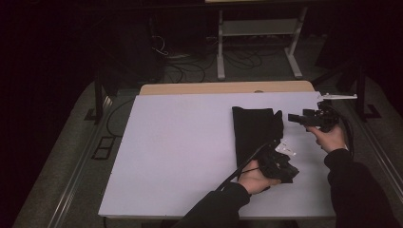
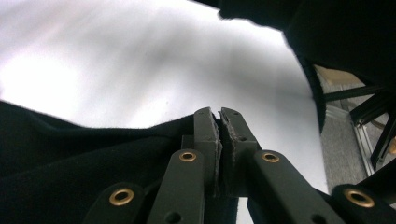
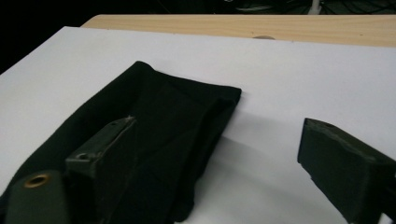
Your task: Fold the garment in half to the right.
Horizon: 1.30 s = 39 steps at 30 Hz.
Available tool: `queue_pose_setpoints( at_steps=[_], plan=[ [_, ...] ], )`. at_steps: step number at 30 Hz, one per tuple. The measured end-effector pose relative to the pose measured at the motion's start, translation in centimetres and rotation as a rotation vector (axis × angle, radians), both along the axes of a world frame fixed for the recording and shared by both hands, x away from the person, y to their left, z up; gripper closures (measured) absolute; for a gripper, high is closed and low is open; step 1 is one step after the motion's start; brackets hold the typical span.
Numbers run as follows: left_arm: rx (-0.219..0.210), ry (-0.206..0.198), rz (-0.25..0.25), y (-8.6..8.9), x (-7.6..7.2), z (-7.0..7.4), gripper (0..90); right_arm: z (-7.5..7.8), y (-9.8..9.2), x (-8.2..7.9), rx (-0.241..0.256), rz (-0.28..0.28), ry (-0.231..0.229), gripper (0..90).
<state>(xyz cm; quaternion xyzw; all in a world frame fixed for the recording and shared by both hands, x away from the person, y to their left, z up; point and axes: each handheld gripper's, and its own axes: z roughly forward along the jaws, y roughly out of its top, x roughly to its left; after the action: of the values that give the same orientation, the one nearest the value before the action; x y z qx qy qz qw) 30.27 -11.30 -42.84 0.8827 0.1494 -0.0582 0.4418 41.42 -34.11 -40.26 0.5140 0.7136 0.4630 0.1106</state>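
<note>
Jaws: left gripper [image 2: 219, 122] clamps black cloth [image 1: 254, 128]; right gripper [image 1: 297, 118] gapes wide beside it.

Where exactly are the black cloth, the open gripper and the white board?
black cloth [image 1: 254, 126]: high view, middle of the folded fabric.
right gripper [image 1: 295, 118]: high view, between its spread jaw tips.
white board [image 1: 180, 147]: high view, bare surface left of the cloth.

A white table [image 1: 180, 152] carries a folded black cloth [image 1: 254, 126] and a small clear wrapper [image 1: 286, 149].

Cloth [image 1: 254, 130] lies on the board [image 1: 180, 152], right of centre.
</note>
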Motion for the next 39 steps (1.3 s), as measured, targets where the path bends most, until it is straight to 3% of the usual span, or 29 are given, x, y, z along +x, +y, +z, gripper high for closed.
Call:
queue_pose_setpoints(
  at_steps=[4, 5, 9, 13, 18, 24, 29, 39],
  plan=[
    [0.020, 0.006, -0.001, 0.1, 0.4, -0.1, 82.6, -0.3, -0.4, -0.6, -0.004, -0.006, 0.000, 3.8],
    [0.011, 0.034, 0.012, 0.1, 0.2, 0.0, 80.4, -0.3, -0.5, -0.7, -0.003, -0.007, 0.000, 2.8],
    [-0.006, 0.026, 0.007, 0.8, 0.4, 0.8, 66.6, -0.3, -0.6, -1.3, -0.016, -0.002, 0.000, 1.1],
    [-0.037, 0.013, 0.053, 2.1, 0.9, 2.1, 48.6, -0.1, -0.7, -2.0, -0.014, -0.001, -0.013, 0.1],
    [-0.089, 0.018, 0.100, 4.0, 1.9, 3.6, 35.9, 0.2, -0.9, -2.8, -0.013, -0.002, -0.028, 0.0],
    [-0.135, -0.018, 0.132, 6.2, 2.8, 4.9, 17.2, 0.5, -1.0, -3.6, -0.020, 0.007, -0.036, 0.0],
    [-0.105, -0.058, 0.145, 7.5, 3.1, 5.4, 0.1, 0.6, -1.0, -4.3, -0.034, 0.017, -0.043, 0.0],
    [-0.085, -0.089, 0.169, 9.6, 3.2, 5.7, 0.0, 1.0, -1.0, -6.0, -0.035, 0.031, -0.063, 0.0]
  ],
)
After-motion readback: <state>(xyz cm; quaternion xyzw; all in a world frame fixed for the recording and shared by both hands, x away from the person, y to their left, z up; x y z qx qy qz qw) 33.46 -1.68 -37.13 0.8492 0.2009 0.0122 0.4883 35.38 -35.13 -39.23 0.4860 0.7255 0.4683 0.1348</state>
